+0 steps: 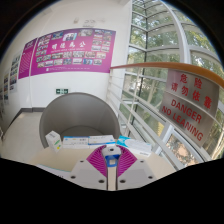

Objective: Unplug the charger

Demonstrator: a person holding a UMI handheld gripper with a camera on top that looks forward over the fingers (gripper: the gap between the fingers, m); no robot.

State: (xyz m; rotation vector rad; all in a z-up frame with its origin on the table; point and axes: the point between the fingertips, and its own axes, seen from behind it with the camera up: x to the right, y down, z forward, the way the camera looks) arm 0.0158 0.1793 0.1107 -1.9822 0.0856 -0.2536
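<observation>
One pair of tongs (110, 163) shows near, with two fingers, each bearing one magenta pad (99, 158), and the two stand slightly apart with one small blue thing (110, 155) between them; what it is cannot be told. On the one white surface (70, 158) lie one white box (53, 140) at the left and one flat blue-and-white packet (88, 141) beside it. Farther off there are two magenta posters (75, 50) on the far wall, one large and one narrow to its left, one red danger sign (192, 105) at the right, and one round grey panel (82, 112) behind the surface.
</observation>
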